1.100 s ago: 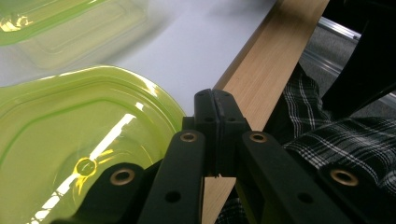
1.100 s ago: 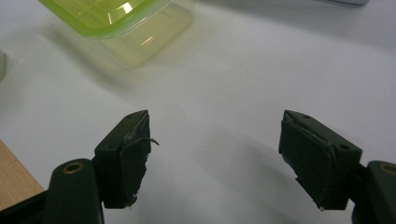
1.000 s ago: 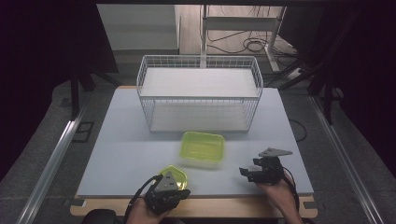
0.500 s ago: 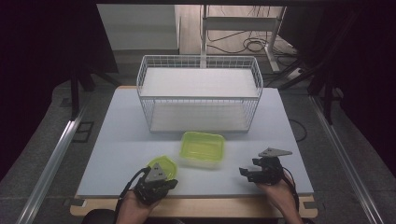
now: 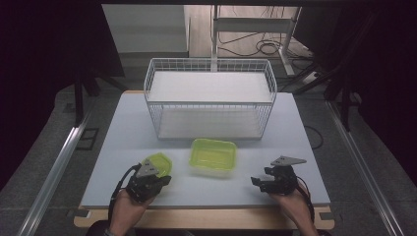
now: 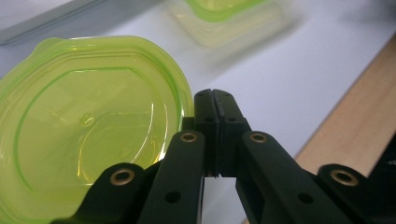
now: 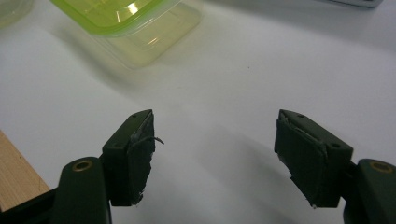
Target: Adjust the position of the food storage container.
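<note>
One thin edge is all the left gripper [image 6: 215,100] pinches of the green lid [image 6: 88,121], held just left of the open container [image 5: 213,156] on the tabletop [image 5: 123,128], so it could slip or twist loose, while the right gripper [image 7: 215,154] waits spread, empty.

My left tool [image 5: 152,175] is black, with a grey three-cornered plate on top and a black cable looping from it at the lower left. My right tool [image 5: 268,181] matches. Brass-ringed screw holes dot the black linkages, and the right pads [image 7: 140,154] look frayed.
</note>
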{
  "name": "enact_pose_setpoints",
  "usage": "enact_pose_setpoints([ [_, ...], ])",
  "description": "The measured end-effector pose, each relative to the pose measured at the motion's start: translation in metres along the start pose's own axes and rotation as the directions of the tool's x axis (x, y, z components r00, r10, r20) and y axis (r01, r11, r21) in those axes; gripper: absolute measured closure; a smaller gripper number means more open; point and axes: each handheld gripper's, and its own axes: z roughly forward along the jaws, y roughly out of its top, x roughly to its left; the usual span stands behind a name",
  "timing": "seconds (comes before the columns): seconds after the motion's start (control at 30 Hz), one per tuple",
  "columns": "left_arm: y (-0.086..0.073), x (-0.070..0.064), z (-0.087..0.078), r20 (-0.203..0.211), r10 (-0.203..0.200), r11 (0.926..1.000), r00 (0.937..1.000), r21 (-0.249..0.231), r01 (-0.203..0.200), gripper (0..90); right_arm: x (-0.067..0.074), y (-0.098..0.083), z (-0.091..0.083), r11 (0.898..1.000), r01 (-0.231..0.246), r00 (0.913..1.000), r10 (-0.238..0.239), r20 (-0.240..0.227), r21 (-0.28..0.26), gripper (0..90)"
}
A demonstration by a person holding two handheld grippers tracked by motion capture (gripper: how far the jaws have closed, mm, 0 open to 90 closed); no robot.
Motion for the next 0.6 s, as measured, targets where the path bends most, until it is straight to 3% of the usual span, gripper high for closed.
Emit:
enact_pose_setpoints([
  [0.3, 0.001, 0.029, -0.002, -0.065, -0.028, 0.9996, 0.9975, -0.006, 0.028, 89.8, 0.001, 0.0, 0.001, 1.0, 0.004, 1.0, -0.004, 0.0, 0.002, 29.3],
  [0.6, 0.001, 0.058, -0.003, -0.099, -0.075, 0.9971, 0.9922, -0.022, 0.074, 89.9, 0.002, 0.0, 0.001, 1.0, 0.002, 1.0, -0.002, -0.004, 0.005, 30.0],
])
